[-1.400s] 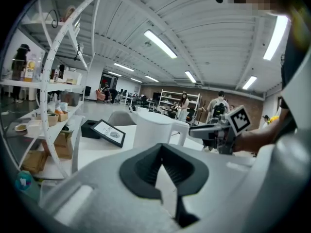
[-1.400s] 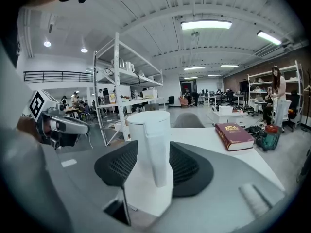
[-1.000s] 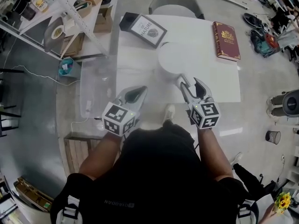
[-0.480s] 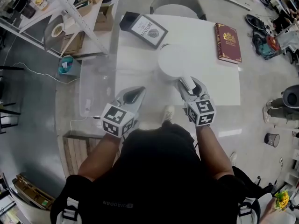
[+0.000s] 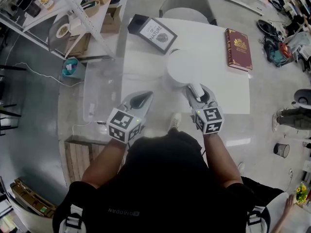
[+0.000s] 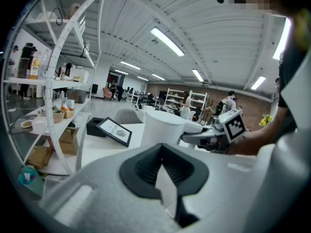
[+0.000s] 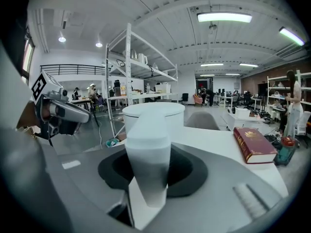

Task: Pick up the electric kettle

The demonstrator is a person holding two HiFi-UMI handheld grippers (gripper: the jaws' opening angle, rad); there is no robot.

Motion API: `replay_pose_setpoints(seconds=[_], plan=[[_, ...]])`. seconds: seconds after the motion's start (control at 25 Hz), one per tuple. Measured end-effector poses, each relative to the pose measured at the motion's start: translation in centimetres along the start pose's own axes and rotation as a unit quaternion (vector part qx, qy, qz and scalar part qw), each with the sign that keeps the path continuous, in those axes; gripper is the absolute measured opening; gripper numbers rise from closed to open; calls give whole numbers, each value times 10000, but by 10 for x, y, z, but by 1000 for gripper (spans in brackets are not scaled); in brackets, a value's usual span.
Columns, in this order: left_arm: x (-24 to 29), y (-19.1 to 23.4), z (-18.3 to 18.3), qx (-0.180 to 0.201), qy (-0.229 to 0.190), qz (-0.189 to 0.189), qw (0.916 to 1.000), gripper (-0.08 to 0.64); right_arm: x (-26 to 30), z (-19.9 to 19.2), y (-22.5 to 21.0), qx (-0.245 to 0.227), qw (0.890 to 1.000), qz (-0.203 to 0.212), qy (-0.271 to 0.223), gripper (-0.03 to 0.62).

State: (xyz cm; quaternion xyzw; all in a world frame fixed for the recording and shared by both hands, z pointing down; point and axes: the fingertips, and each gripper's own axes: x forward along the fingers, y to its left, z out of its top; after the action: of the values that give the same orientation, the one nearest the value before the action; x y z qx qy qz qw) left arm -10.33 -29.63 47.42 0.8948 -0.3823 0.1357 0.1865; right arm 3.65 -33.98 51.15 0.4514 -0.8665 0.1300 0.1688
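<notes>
The white electric kettle (image 5: 187, 66) stands in the middle of the white table (image 5: 223, 89), its handle (image 5: 196, 88) pointing toward me. My right gripper (image 5: 197, 93) has its jaws round that handle; they have just been closing, and the pads now sit against both of its sides. In the right gripper view the handle (image 7: 148, 149) fills the gap between the jaws, with the kettle body (image 7: 154, 114) behind. My left gripper (image 5: 144, 96) hovers shut and empty at the table's near left edge, apart from the kettle (image 6: 163, 126).
A framed picture (image 5: 156, 33) and a black box lie at the table's far left, a red book (image 5: 238, 42) at the far right. A grey chair (image 5: 189, 4) stands behind the table. A clear plastic bin (image 5: 99, 89) and metal shelving (image 5: 73, 13) are to the left.
The right gripper's jaws have narrowed from wide open onto the kettle handle, and it edged slightly toward the kettle. The left gripper has kept still.
</notes>
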Motion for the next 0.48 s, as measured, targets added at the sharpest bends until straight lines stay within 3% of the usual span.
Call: replay_pose_setpoints(seconds=[0.48], plan=[[-10,13,5,-20,-127,278,9995,4,10,26,-9,77,9996,-90,-254,135]])
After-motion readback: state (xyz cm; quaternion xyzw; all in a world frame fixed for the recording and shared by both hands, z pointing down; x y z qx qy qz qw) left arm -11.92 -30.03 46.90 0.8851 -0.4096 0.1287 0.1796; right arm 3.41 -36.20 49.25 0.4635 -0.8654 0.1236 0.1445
